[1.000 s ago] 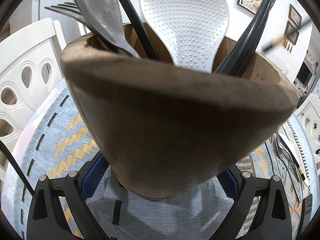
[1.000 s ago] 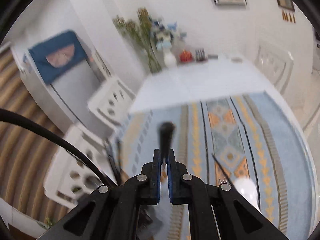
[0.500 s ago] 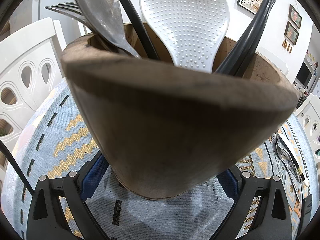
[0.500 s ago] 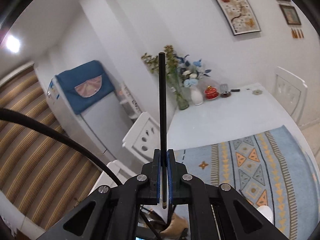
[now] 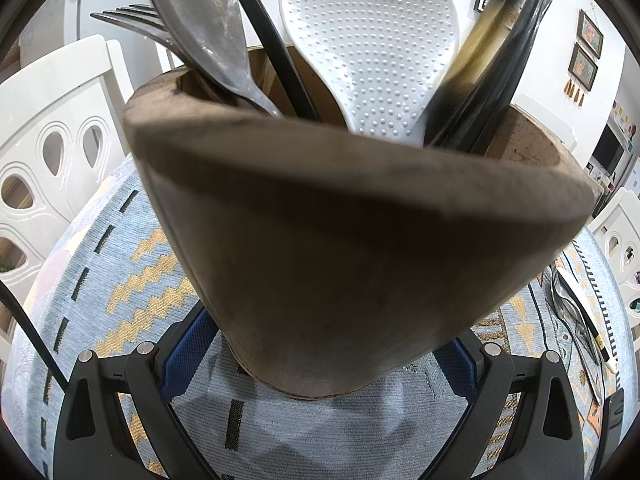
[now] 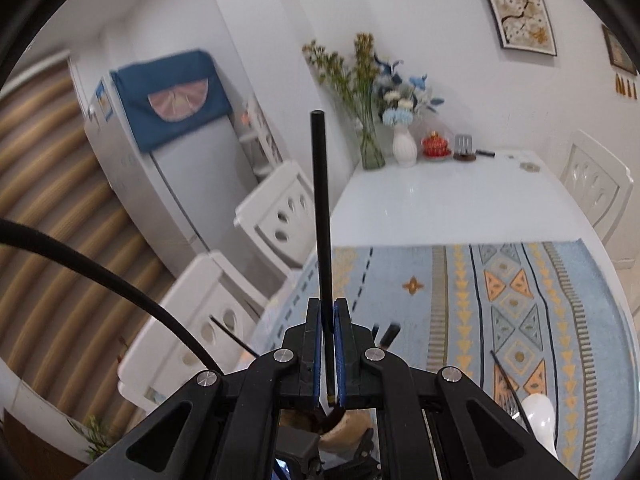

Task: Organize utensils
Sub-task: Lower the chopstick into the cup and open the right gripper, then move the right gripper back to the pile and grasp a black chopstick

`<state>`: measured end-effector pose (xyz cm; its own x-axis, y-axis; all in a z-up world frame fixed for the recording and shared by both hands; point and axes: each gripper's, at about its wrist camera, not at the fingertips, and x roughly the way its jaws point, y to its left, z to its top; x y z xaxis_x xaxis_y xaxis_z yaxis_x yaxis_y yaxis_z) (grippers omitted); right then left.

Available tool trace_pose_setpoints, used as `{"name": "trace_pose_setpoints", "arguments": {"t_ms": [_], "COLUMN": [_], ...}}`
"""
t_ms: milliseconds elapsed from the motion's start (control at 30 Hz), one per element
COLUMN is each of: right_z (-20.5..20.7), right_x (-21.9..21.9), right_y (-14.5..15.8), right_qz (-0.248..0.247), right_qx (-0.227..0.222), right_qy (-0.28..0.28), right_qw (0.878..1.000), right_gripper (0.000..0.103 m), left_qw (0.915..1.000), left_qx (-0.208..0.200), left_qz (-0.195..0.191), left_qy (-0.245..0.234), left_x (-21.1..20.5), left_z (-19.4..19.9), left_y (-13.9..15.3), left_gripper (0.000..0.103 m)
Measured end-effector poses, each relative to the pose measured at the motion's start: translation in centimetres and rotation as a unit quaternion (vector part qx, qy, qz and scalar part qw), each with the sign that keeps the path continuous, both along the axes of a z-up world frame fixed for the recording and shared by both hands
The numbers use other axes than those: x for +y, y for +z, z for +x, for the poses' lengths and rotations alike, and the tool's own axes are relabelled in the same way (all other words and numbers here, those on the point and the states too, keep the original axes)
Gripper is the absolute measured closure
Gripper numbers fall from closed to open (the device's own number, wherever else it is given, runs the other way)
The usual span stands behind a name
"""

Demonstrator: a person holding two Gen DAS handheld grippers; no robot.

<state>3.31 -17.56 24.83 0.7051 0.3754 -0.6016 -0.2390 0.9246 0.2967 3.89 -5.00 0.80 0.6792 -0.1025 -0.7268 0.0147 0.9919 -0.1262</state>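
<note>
A brown wooden utensil holder (image 5: 352, 240) fills the left wrist view, standing on the patterned runner. My left gripper (image 5: 324, 360) is shut on its base, one blue pad on each side. In the holder stand a metal spoon (image 5: 200, 20), a fork (image 5: 132, 20), a white rice paddle (image 5: 368, 40) and black handles (image 5: 516, 40). A blurred black-and-gold chopstick (image 5: 472, 56) slants into the holder's right side. My right gripper (image 6: 327, 312) is shut on this black chopstick (image 6: 322, 220), which stands upright. Its gold tip hangs just over the holder's rim (image 6: 344, 426).
A spoon (image 5: 566, 304) and a black chopstick (image 5: 592, 328) lie on the runner (image 6: 500, 300) to the right of the holder. White chairs (image 5: 52, 152) stand along the table's left side. Vases with flowers (image 6: 368, 136) and small items sit at the table's far end.
The right gripper's view swung up from the runner and then shifted sideways, with the chopstick now upright. In the left wrist view a blurred black-and-gold chopstick has appeared at the holder's right side.
</note>
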Motion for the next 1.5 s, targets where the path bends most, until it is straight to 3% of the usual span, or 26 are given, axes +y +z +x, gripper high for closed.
{"name": "trace_pose_setpoints", "arguments": {"t_ms": [300,867,1000,1167,1367,1500], "right_z": [0.5,0.5,0.3,-0.3,-0.5,0.4], "right_x": [1.4,-0.4,-1.8,-4.2,-7.9,-11.2], "right_y": [-1.1,-0.9,-0.5,0.2,-0.1,-2.8], "right_qz": [-0.007,0.001,0.005,0.0,-0.018,-0.046], "right_qx": [0.031,0.038,0.036,0.022,0.029,0.083], "right_qy": [0.025,0.015,-0.001,-0.031,-0.081,-0.127], "right_qw": [0.999,0.999,0.999,0.999,0.996,0.987], "right_gripper": [0.098,0.095,0.093,0.07,0.068,0.068], "left_qw": [1.0,1.0,1.0,1.0,1.0,1.0], "left_qx": [0.0,0.0,0.0,0.0,0.0,0.0], "left_qz": [-0.001,-0.001,-0.001,-0.001,-0.001,-0.001], "left_qy": [0.0,0.0,0.0,0.0,0.0,0.0], "left_x": [0.0,-0.2,-0.2,-0.1,-0.1,-0.1], "left_z": [0.0,0.0,0.0,-0.1,-0.1,0.0], "left_y": [-0.3,-0.3,-0.3,-0.3,-0.3,-0.3], "left_gripper": [0.005,0.005,0.005,0.005,0.005,0.005]}}
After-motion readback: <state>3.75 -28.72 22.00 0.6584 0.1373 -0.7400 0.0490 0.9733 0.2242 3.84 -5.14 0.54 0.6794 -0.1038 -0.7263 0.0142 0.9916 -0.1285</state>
